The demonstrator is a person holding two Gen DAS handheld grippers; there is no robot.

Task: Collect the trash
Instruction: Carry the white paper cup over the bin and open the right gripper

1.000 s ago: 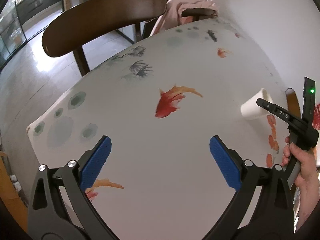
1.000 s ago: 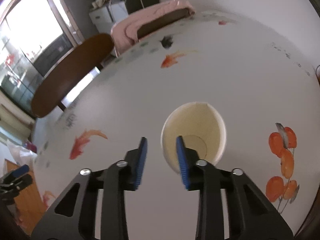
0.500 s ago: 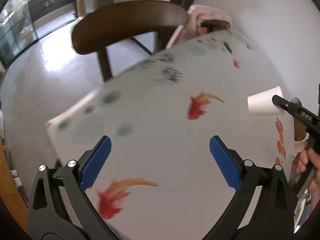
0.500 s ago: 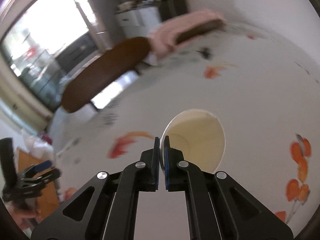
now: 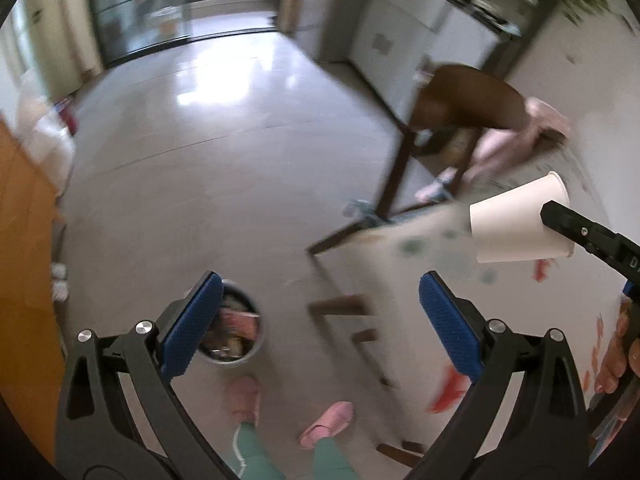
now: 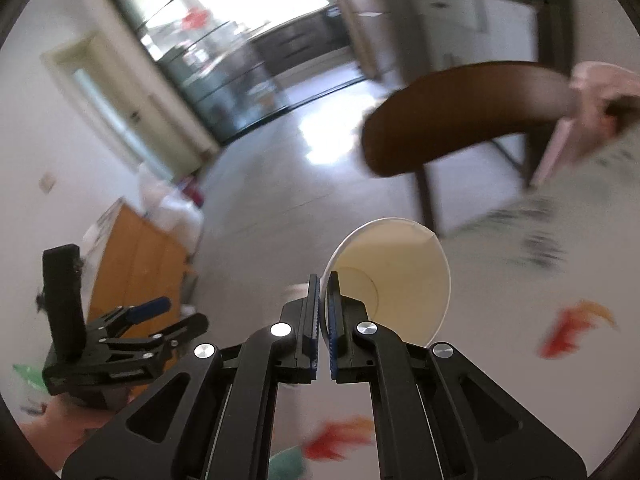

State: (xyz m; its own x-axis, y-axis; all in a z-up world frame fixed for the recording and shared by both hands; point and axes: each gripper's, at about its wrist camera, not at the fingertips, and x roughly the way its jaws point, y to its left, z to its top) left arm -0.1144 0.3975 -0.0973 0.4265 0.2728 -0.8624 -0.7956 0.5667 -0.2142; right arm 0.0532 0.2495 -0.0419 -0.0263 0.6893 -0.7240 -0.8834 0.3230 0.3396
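A white paper cup (image 6: 394, 276) hangs in the air over the table's edge, my right gripper (image 6: 324, 286) shut on its rim. The left wrist view shows the same cup (image 5: 516, 224) at the right, pinched by the right gripper's black fingers (image 5: 568, 220). My left gripper (image 5: 320, 320) is open and holds nothing; it looks down at the floor. Below it stands a round metal trash bin (image 5: 236, 332) with wrappers inside, partly hidden by the left blue pad (image 5: 192, 324). My left gripper (image 6: 160, 320) also shows at the lower left of the right wrist view.
A table with a fish-print cloth (image 5: 420, 280) fills the right side. A dark wooden chair (image 5: 452, 112) with pink cloth stands beyond it. Two feet in pink slippers (image 5: 244, 396) stand by the bin. An orange cabinet (image 5: 24, 240) lines the left; glossy tiled floor (image 5: 200, 140) lies ahead.
My right gripper closed on the cup's rim and lifted it off the table, carrying it leftwards. Both grippers swung from over the table toward the floor; the trash bin has come into view.
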